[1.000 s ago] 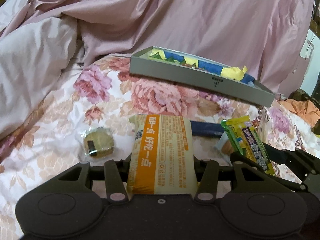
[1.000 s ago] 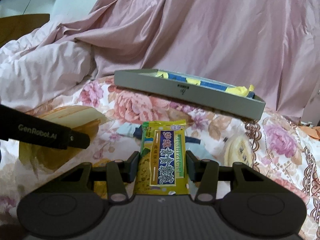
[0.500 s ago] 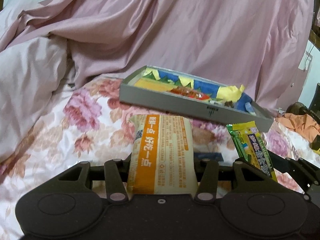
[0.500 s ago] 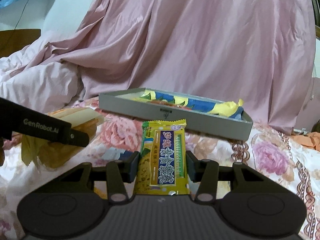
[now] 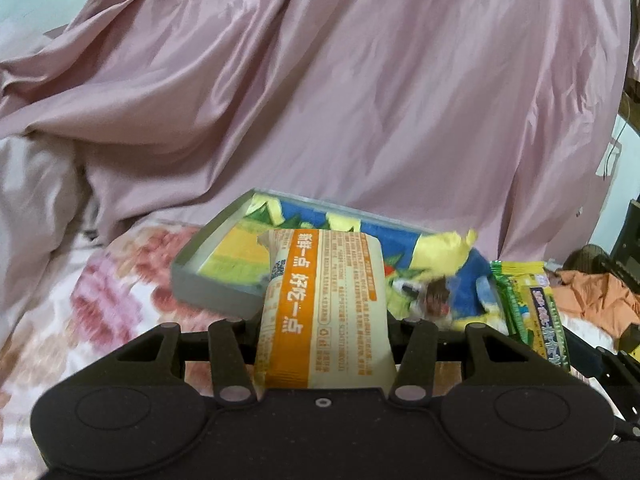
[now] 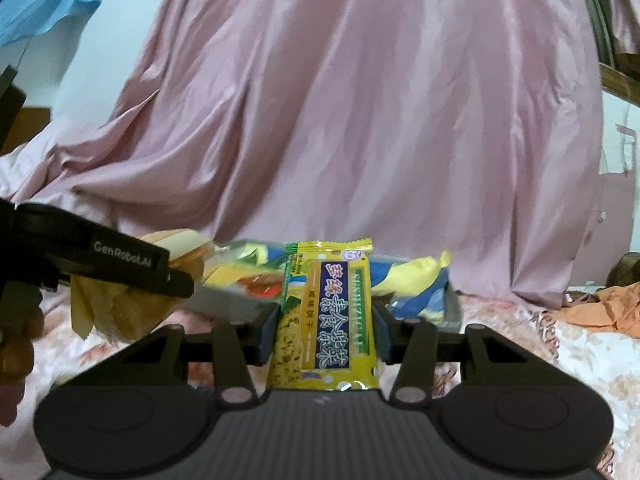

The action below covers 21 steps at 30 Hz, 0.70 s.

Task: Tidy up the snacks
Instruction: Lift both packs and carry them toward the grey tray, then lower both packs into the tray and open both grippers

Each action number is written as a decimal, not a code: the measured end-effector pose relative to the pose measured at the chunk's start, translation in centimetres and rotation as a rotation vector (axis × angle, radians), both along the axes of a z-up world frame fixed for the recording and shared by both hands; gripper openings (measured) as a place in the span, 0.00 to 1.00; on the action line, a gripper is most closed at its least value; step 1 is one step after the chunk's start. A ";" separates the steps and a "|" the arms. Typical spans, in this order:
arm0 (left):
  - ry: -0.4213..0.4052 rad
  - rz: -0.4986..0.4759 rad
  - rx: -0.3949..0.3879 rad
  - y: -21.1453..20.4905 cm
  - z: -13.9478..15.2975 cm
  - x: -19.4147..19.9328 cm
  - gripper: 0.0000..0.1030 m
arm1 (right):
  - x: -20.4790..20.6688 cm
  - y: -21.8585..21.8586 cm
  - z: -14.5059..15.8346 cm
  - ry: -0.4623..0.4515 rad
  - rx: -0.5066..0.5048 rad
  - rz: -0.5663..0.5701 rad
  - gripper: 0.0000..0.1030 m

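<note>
My left gripper (image 5: 322, 320) is shut on a cream and orange snack pack (image 5: 326, 304), held upright just in front of the grey tray (image 5: 208, 280). The tray holds several wrapped snacks on a blue and yellow lining. My right gripper (image 6: 326, 328) is shut on a yellow and green biscuit pack (image 6: 326, 312), also close before the grey tray (image 6: 450, 308). In the left wrist view that biscuit pack (image 5: 532, 308) shows at the right edge. The left gripper (image 6: 176, 276) with its orange pack (image 6: 120, 304) appears at the left of the right wrist view.
A floral bedsheet (image 5: 100, 312) covers the bed under the tray. Pink drapery (image 5: 320, 100) hangs behind it. Orange cloth (image 6: 600, 308) lies at the far right. A person's hand (image 6: 16, 340) holds the left gripper.
Both grippers have risen and moved toward the tray with their packs, so the tray now looks closer and its contents show. The round snack on the sheet has left the view.
</note>
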State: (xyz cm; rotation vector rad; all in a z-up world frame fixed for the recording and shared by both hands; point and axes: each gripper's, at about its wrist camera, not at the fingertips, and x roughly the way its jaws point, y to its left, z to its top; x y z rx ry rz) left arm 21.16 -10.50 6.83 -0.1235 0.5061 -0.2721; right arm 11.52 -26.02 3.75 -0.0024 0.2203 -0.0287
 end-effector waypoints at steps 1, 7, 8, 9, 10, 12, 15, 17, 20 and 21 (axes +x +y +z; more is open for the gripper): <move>-0.004 -0.001 -0.001 -0.3 0.2 0.6 0.50 | 0.4 -0.5 0.2 -0.011 0.008 -0.009 0.51; -0.022 -0.001 -0.016 -2.3 1.1 4.6 0.49 | 4.1 -3.0 1.7 -0.061 0.055 -0.042 0.51; -0.026 0.000 -0.014 -2.6 1.2 5.1 0.49 | 4.6 -3.4 1.9 -0.067 0.058 -0.044 0.51; -0.030 -0.001 -0.012 -2.9 1.3 5.8 0.49 | 5.2 -3.7 2.1 -0.074 0.058 -0.044 0.51; -0.034 -0.003 -0.011 -3.2 1.4 6.2 0.49 | 5.8 -4.0 2.2 -0.077 0.051 -0.044 0.51; -0.033 -0.003 -0.009 -3.6 1.4 7.3 0.50 | 6.8 -4.3 2.2 -0.079 0.028 -0.045 0.51; -0.018 -0.003 -0.020 -4.2 0.9 8.9 0.49 | 8.3 -4.7 2.0 -0.076 0.001 -0.045 0.51; -0.004 0.000 -0.023 -4.7 0.5 9.7 0.49 | 9.3 -5.2 1.7 -0.071 -0.004 -0.053 0.51; 0.013 -0.001 -0.023 -5.4 -0.3 10.8 0.49 | 10.6 -5.7 1.3 -0.054 0.012 -0.059 0.51; 0.016 -0.006 -0.017 -5.7 -0.5 11.1 0.49 | 10.9 -5.8 1.1 -0.048 0.018 -0.060 0.51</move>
